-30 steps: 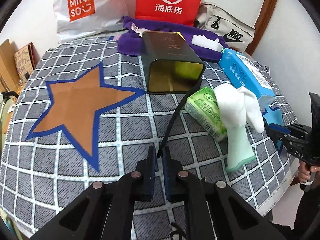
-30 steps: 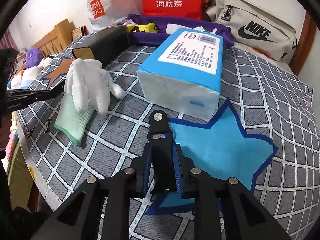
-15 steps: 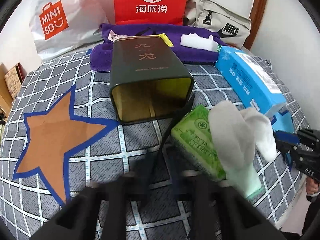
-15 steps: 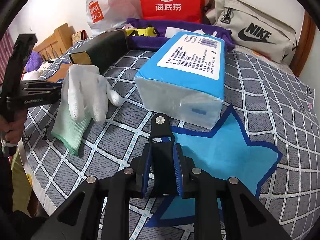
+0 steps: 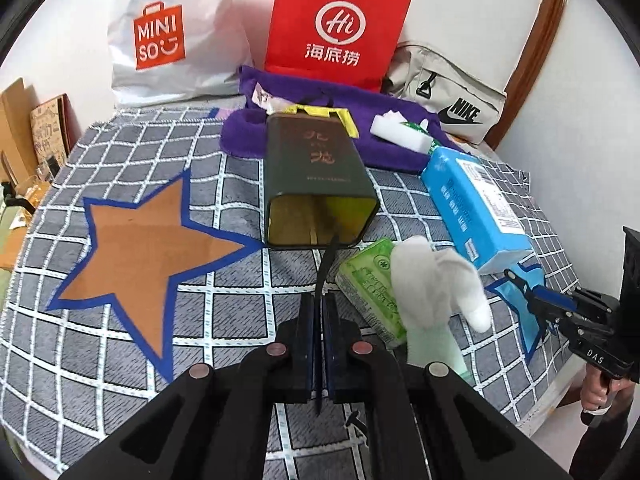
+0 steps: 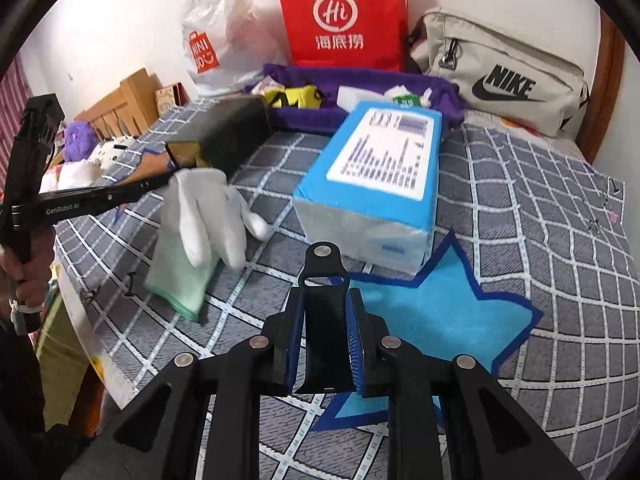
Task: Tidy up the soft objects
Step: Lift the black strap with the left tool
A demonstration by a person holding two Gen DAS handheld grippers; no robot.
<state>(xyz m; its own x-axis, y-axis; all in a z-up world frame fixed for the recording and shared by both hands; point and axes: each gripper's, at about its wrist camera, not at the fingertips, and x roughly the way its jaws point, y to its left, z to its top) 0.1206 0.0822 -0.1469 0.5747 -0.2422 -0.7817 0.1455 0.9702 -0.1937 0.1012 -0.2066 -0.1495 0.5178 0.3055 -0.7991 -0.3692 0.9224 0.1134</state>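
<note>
My left gripper (image 5: 319,300) is shut on a thin black strip (image 5: 325,268) whose far end points at the mouth of a dark green tin (image 5: 316,184) lying on its side. Just right of it, a white glove with a green cuff (image 5: 424,280) is draped over a green tissue pack (image 5: 368,284). My right gripper (image 6: 325,296) is shut on a black slotted tab (image 6: 323,272), held above a blue star patch (image 6: 432,312). From the right wrist, the glove (image 6: 204,208) lies to the left and a blue tissue pack (image 6: 376,176) lies ahead.
A grey checked cloth (image 5: 120,344) with a brown star (image 5: 136,240) covers the bed. At the back are a purple towel (image 5: 392,148) with small items, a red paper bag (image 5: 336,28), a white bag (image 5: 168,36) and a beige bag (image 6: 500,76). A person's hand (image 6: 24,276) grips the left tool.
Both grippers have risen a little, each still shut on its black piece. The left one swung towards the tin and glove, then drew back.
</note>
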